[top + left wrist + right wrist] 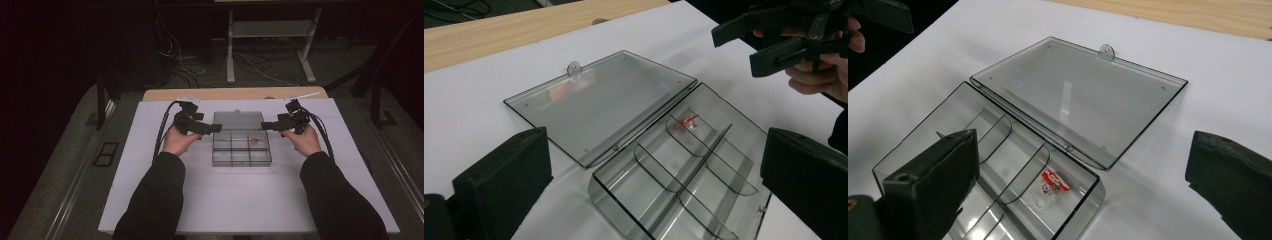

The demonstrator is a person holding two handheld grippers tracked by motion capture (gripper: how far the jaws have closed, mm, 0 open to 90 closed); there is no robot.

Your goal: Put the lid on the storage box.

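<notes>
A clear plastic compartment box (241, 162) lies mid-table with its lid (238, 120) folded flat toward the far side. A small red and white item (254, 140) sits in its far right compartment. My left gripper (217, 128) hovers at the box's far left corner and my right gripper (264, 125) at its far right corner, both open and holding nothing. In the left gripper view the box (619, 200), lid (599, 100) and red item (686, 122) lie between the wide jaws, with the right gripper (744, 47) beyond. The right gripper view shows the red item (1054, 181), the lid (1078, 95) and the box wall (1088, 200).
The box rests on a white board (240, 200) laid over a wooden table (235, 93). Cables and a metal stand leg (230, 50) are on the floor behind. The room around the table is dark.
</notes>
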